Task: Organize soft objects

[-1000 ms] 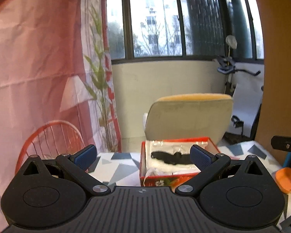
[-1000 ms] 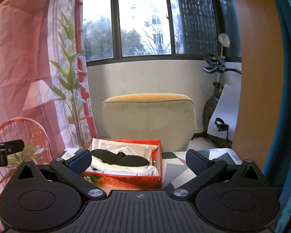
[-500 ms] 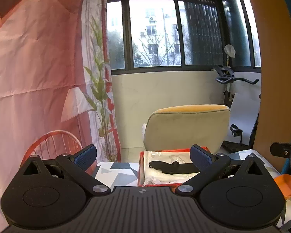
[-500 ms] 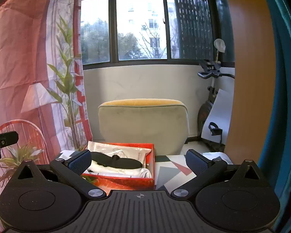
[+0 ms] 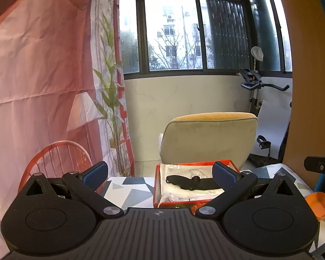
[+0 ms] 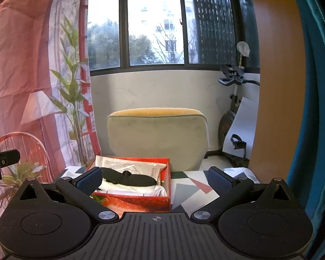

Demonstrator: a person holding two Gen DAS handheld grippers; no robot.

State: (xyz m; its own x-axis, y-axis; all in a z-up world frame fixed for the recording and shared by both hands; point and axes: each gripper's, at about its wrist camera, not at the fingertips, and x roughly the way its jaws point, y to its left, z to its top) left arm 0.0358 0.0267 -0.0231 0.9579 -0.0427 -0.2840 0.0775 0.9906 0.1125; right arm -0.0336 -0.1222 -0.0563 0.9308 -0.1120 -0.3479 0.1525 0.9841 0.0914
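Observation:
A red box (image 5: 157, 186) (image 6: 140, 202) stands on the patterned table (image 5: 127, 189) (image 6: 192, 192). Inside it a black soft item (image 5: 190, 181) (image 6: 127, 177) lies on white cloth and clear plastic packaging (image 5: 175, 170) (image 6: 130, 165). My left gripper (image 5: 160, 176) hangs open above the table's near side, its right pad in front of the box. My right gripper (image 6: 155, 178) is open too, with its left pad overlapping the box's left end. Neither holds anything.
A beige chair with a yellow top (image 5: 208, 138) (image 6: 158, 136) stands just behind the table. An orange bowl (image 5: 319, 204) sits at the table's right edge. A pink printed curtain (image 5: 43, 75) hangs on the left, and an exercise bike (image 6: 234, 117) stands at the back right.
Both cameras have tilted upward and drawn back a little, so the box and table sit lower in both views. Both grippers stay open and empty.

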